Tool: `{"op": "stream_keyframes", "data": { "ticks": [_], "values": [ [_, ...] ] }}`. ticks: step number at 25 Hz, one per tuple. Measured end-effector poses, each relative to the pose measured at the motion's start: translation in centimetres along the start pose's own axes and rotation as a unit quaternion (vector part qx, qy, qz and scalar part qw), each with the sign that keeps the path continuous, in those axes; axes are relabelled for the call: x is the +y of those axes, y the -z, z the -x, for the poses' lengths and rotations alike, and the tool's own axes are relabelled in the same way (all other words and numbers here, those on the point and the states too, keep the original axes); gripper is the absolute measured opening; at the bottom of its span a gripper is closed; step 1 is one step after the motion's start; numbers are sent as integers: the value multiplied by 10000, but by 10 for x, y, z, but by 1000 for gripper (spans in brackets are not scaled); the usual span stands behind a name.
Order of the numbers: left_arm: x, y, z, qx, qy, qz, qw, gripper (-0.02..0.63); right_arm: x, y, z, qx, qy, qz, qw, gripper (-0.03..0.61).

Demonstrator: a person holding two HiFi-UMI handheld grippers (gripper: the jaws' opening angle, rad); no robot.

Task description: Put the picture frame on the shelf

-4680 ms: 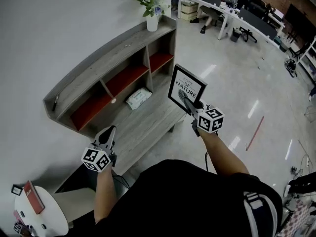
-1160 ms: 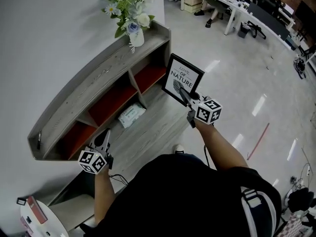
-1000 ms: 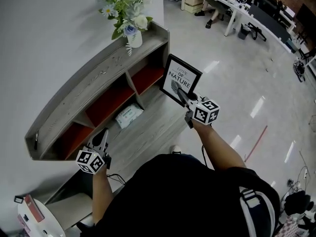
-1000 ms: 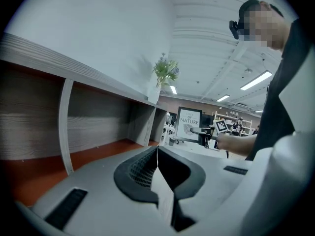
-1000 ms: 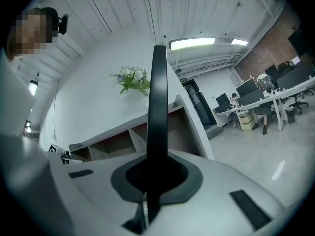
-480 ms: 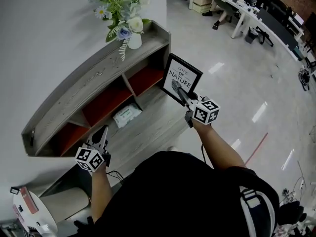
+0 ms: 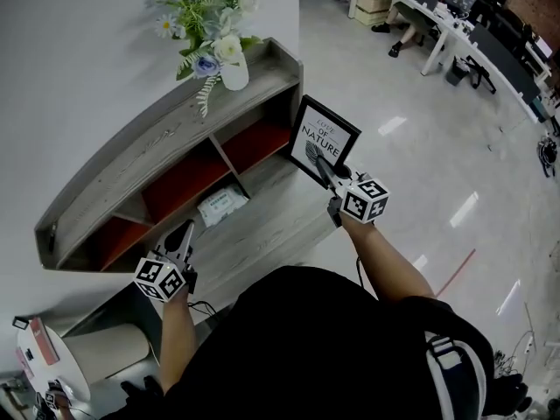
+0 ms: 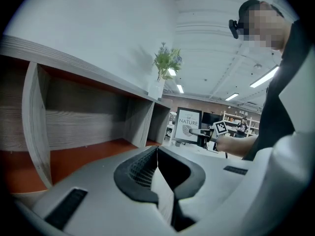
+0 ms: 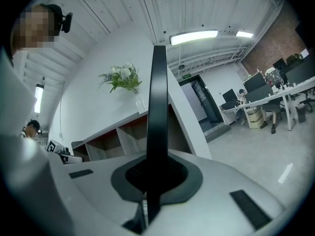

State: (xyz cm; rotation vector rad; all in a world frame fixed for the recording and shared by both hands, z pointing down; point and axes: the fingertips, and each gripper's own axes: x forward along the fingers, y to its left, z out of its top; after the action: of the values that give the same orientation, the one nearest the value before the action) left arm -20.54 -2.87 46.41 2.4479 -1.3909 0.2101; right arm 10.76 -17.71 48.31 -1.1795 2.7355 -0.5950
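A black picture frame (image 7: pixel 322 140) with a white print hangs upright beside the right end of the grey wooden shelf (image 7: pixel 157 143). My right gripper (image 7: pixel 325 167) is shut on its lower edge. Seen from the right gripper view, the frame (image 9: pixel 157 112) stands edge-on between the jaws of the right gripper (image 9: pixel 147 181). My left gripper (image 7: pixel 179 234) hovers over the shelf's lower ledge, shut with nothing in it. The left gripper view shows that left gripper (image 8: pixel 156 151) pointing past red-floored compartments toward the frame (image 8: pixel 188 125).
A white vase of flowers (image 7: pixel 229 70) stands on the shelf top near its right end. A packet of wipes (image 7: pixel 219 205) lies in the middle compartment. A round white table (image 7: pixel 39 361) is at lower left. Desks and chairs (image 7: pixel 437 33) stand across the glossy floor.
The person has stepped closer to the shelf, which now sits lower and nearer in view. The frame stays gripped by the right gripper near the shelf's right end. The left gripper has hardly moved.
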Motion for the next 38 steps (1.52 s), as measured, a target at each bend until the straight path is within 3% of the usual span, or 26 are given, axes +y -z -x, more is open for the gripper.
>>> {"op": "stream_keyframes", "data": {
  "ticks": [14, 23, 38],
  "values": [
    [-13, -1, -21, 71, -287, 77, 9995, 21, -12, 9, -19, 142, -324, 90, 9993, 23],
    [-8, 3, -12, 87, -544, 154, 9984, 21, -17, 16, -30, 180, -297, 165, 9993, 23],
    [-10, 13, -19, 121, -344, 205, 9991, 21, -17, 24, -48, 220, -70, 615, 9978, 23]
  ]
}}
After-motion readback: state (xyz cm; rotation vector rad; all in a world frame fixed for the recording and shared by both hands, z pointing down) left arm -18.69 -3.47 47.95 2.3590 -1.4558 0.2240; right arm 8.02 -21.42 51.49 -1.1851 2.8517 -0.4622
